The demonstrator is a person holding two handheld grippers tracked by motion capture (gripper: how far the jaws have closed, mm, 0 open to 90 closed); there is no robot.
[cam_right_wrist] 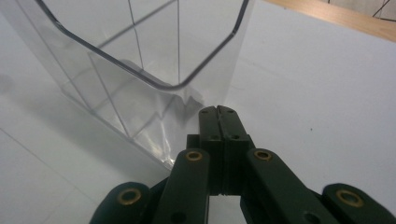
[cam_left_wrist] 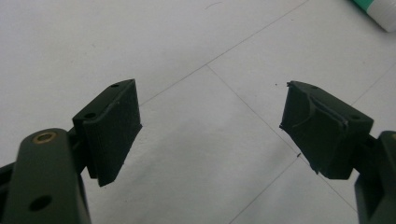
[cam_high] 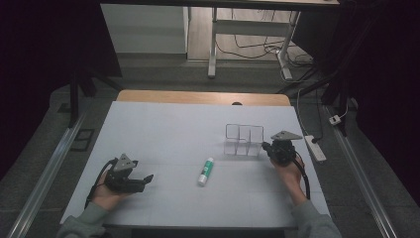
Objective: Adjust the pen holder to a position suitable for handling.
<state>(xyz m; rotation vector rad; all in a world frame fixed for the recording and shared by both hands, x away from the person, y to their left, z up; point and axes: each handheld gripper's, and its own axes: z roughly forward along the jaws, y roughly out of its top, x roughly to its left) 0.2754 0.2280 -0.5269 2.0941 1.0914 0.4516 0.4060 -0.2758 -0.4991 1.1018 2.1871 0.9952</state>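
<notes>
Clear organizer (cam_high: 243,139): a transparent plastic holder with several upright compartments, standing right of centre in the high view, on the white sheet; in the right gripper view (cam_right_wrist: 140,70) it takes up the upper left of the frame, its rim a dark rounded line and its dividers visible through the walls.
Glue stick (cam_high: 205,171): a white tube with a green band, lying on its side near the middle of the high view, below and left of the organizer and apart from it; its end shows at the upper right corner of the left gripper view (cam_left_wrist: 378,9).
Right gripper (cam_high: 274,147): at the right of the high view, just beside the organizer's right wall; in its own view (cam_right_wrist: 218,112) the 2 jaws are pressed together with nothing between them, their tips close to the organizer's lower corner, contact not clear.
Left gripper (cam_high: 147,178): at the lower left of the high view, well apart from the glue stick; in its own view (cam_left_wrist: 210,126) the 2 jaws stand wide apart over bare sheet.
White sheet (cam_high: 163,129): covers most of the table, faint fold lines crossing it.
Table (cam_high: 198,96): a wooden edge shows beyond the sheet at the top.
Hands: a person's left hand (cam_high: 106,193) and right hand (cam_high: 289,173) come in from the bottom edge, each holding 1 gripper.
</notes>
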